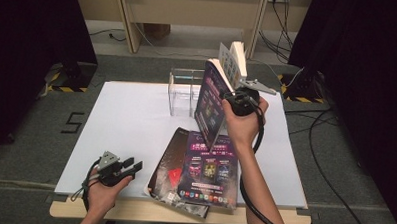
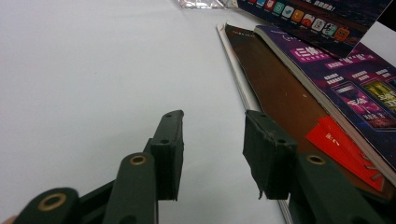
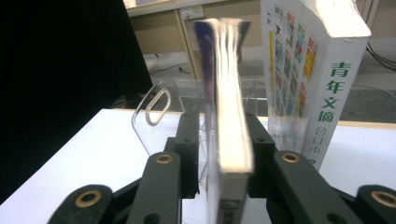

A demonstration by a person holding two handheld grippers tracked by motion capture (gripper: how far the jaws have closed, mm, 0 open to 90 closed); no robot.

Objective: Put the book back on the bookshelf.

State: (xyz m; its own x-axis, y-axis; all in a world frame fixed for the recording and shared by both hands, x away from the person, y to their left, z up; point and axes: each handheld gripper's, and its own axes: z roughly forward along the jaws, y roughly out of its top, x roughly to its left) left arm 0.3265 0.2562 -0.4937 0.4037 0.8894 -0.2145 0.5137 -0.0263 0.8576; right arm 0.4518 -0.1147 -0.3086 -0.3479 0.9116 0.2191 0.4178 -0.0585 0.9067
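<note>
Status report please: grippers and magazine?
Left gripper open, idle on table. Right gripper loose around upright purple magazine. White book stands close beside.

Your right claw (image 1: pixel 235 96) has a magazine (image 1: pixel 210 103) upright between its jaws, just in front of the clear rack (image 1: pixel 183 91) at the tabletop's (image 1: pixel 126 119) far middle. A book (image 1: pixel 236 58) stands right of it. Two more magazines (image 1: pixel 199 169) lie at the near edge, right of your left claw (image 1: pixel 132 165).

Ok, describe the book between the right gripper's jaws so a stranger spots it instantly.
On the white table sheet find the clear acrylic rack at the far edge. The purple-covered book stands upright beside it, unlike the white-spined book behind or the magazines lying flat.
</note>
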